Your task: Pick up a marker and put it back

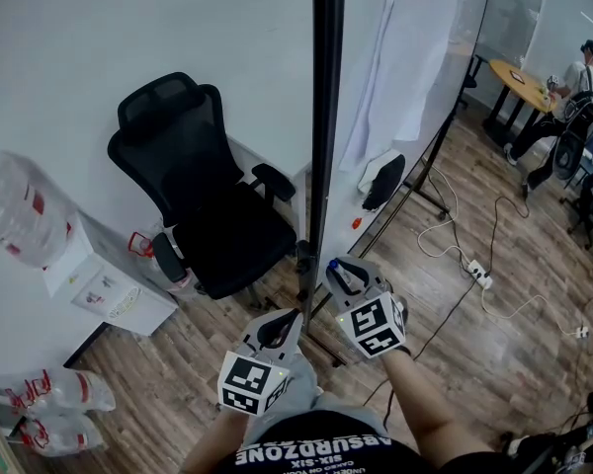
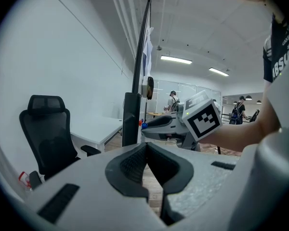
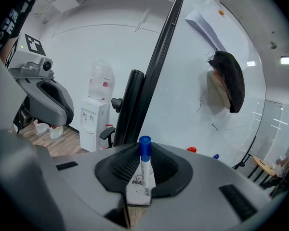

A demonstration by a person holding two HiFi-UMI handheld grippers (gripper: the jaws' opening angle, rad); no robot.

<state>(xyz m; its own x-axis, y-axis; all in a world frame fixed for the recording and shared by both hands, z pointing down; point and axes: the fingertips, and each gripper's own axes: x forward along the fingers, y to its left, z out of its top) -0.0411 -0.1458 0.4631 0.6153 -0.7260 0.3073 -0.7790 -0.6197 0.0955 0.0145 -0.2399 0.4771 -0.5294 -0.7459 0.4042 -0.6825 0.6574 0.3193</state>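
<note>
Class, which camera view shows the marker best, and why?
The right gripper view: the marker stands close up, blue cap upward, clamped in the right tool. The head and left gripper views show only its small blue cap at that tool's tip.

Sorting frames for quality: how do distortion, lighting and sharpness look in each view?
Head view: even light, office chair sharp. Left gripper view: fisheye, dark corners, ceiling lights bright. Right gripper view: fisheye too, marker sharp between the jaws.
</note>
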